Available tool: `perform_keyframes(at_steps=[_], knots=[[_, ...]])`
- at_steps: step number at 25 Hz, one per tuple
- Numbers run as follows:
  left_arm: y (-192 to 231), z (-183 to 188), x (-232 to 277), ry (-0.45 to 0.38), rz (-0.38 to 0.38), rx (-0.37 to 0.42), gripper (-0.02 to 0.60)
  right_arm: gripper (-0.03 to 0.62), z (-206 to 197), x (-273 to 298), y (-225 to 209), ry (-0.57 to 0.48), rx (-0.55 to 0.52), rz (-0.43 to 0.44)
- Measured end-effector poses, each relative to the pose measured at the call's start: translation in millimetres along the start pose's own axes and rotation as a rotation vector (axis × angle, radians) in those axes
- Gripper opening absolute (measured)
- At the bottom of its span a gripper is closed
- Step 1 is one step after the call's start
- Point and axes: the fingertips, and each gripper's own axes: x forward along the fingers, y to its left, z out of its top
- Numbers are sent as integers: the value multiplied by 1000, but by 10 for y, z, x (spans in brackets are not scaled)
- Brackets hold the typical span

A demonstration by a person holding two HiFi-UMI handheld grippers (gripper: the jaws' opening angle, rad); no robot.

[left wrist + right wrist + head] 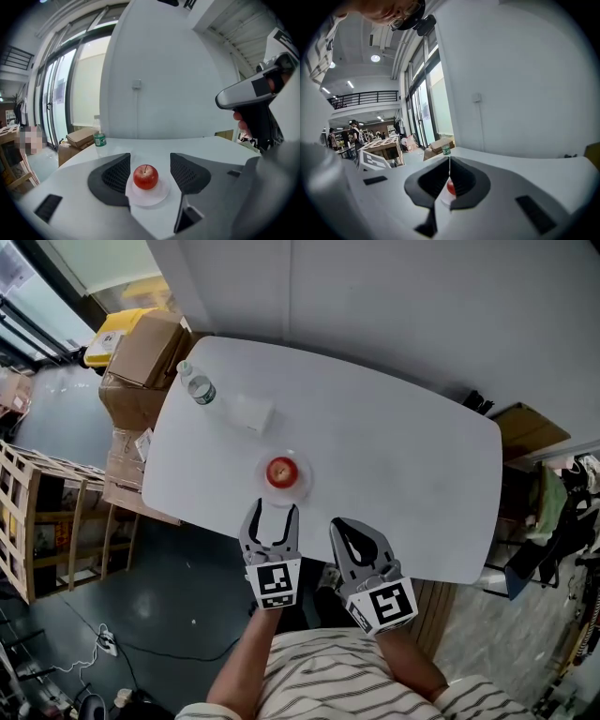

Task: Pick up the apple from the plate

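Note:
A red apple (281, 472) sits on a small clear plate (299, 487) near the front of the white table (403, 456). My left gripper (273, 511) is open, with its tips just short of the plate and pointing at the apple. In the left gripper view the apple (146, 176) and plate (152, 197) show in the gap between the two spread fingers (115, 176), and nothing touches the pads. My right gripper (343, 529) is shut and empty, beside the left one over the table's front edge. Its view shows a sliver of the apple (451, 187) behind the closed jaws.
A water bottle (198, 385) with a green label stands at the table's far left corner, a pale square container (251, 413) beside it. Cardboard boxes (141, 357) and a wooden frame (37, 512) stand on the floor to the left. A wall runs behind the table.

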Motion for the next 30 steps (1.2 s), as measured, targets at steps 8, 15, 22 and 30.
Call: perform_keyframes(at_steps=[8, 15, 22, 30], knots=[[-5, -282, 336, 49, -17, 16, 310, 14, -107, 54, -100, 22, 11, -13], [-3, -528, 578, 101, -23, 18, 354, 14, -170, 66, -169, 34, 25, -26], [79, -747, 817, 157, -16, 30, 371, 14, -219, 92, -213, 38, 42, -37], [85, -958, 1040, 217, -32, 41, 373, 14, -248, 110, -251, 44, 50, -45]])
